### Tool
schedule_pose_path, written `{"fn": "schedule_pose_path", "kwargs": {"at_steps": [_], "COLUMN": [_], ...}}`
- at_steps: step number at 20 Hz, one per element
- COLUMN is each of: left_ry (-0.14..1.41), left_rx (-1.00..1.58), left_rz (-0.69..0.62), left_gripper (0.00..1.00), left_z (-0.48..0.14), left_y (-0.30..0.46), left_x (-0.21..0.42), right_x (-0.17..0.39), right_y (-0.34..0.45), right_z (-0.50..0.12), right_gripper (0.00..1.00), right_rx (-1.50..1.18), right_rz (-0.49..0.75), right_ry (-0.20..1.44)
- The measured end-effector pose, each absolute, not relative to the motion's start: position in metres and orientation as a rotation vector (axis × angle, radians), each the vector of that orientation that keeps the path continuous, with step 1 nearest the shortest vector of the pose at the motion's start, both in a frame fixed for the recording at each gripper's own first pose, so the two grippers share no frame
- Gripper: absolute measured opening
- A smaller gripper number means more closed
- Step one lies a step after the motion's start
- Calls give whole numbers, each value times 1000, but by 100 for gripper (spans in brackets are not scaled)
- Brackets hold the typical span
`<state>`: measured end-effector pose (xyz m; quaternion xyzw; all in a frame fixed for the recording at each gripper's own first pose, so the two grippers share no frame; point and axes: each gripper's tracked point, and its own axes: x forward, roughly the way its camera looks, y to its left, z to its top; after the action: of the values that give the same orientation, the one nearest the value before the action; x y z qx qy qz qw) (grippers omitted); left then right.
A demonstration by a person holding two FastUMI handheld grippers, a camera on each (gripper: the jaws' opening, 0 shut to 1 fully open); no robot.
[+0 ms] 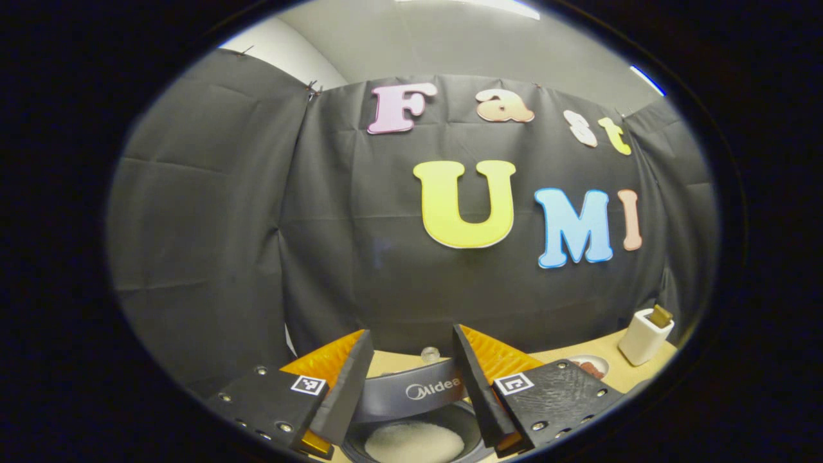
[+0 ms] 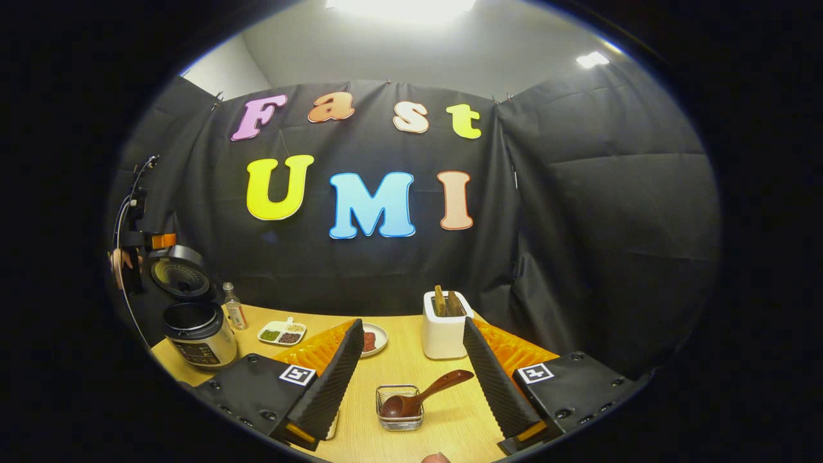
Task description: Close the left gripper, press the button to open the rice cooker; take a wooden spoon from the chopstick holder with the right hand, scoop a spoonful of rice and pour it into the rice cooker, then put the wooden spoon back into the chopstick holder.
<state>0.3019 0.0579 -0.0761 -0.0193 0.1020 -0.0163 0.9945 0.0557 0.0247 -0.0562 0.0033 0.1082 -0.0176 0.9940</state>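
In the left gripper view my left gripper (image 1: 411, 333) is open, just above the open rice cooker (image 1: 398, 395), whose pot holds white rice (image 1: 415, 442). In the right gripper view my right gripper (image 2: 413, 325) is open with nothing between its fingers. Below it, a wooden spoon (image 2: 418, 397) lies with its bowl in a small wire basket (image 2: 399, 418) and its handle pointing up and right. The white chopstick holder (image 2: 443, 334) stands behind with wooden utensils in it. The rice cooker (image 2: 196, 331) sits far left, lid (image 2: 180, 276) raised. A hand holds the left gripper (image 2: 136, 251) beside the lid.
On the wooden table (image 2: 411, 366) stand a small bottle (image 2: 235, 308), a divided dish of beans (image 2: 281, 333) and a small plate (image 2: 374, 339) with reddish pieces. The left gripper view shows the holder (image 1: 645, 335) and the plate (image 1: 590, 366) at the right.
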Motion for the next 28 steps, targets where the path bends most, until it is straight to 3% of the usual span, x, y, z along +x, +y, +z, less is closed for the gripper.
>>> {"fn": "schedule_pose_path", "kwargs": {"at_steps": [8,26,28], "left_ry": [279,392,362], "left_rx": [-47,-5,8], "left_rz": [-25,12,19], "left_gripper": [79,80,84], "left_z": [-132,-232,-230], "left_y": [32,12,14], "left_x": [243,197,193], "right_x": [46,43,43], "right_y": [0,-16,-16], "right_z": [-55,-55,-55], "right_gripper": [98,98,98], "right_rx": [3,-10,-13], "right_rz": [-8,-17,-14], "right_ry": [224,226,227]}}
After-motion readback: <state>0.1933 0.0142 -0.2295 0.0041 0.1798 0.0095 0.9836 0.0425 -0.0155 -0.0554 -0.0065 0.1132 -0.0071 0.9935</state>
